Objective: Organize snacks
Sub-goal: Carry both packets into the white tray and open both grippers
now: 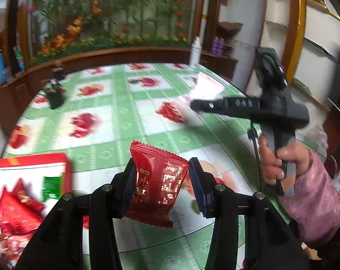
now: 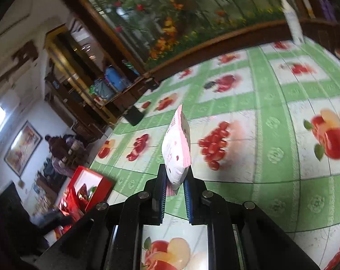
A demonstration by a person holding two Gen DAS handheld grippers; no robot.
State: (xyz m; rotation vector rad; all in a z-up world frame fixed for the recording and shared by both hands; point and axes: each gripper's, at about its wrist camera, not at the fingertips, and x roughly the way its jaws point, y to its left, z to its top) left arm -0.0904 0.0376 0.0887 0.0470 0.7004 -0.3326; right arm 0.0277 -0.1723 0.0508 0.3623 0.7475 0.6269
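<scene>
- Just right of the red box point(image 1: 30, 168), above the surface point(image 1: 116, 85), the left gripper point(image 1: 162, 180) has its fingers clamped partway on a red snack packet point(image 1: 158, 180).
- Farther right of the box, the right gripper point(image 2: 174, 189) pinches a white-and-pink packet point(image 2: 176, 150), fingers nearly closed.
- Both packets look light, crinkly and slippery; gripping the puffed middle should hold better than the sealed edges, without crushing the contents.

A dark red snack packet point(image 1: 157, 180) with gold print, a white-and-pink packet point(image 2: 177, 150), a red box point(image 1: 31, 175) with white and green panels, and a green-and-white checked tabletop point(image 1: 116, 103) printed with red fruit.
</scene>
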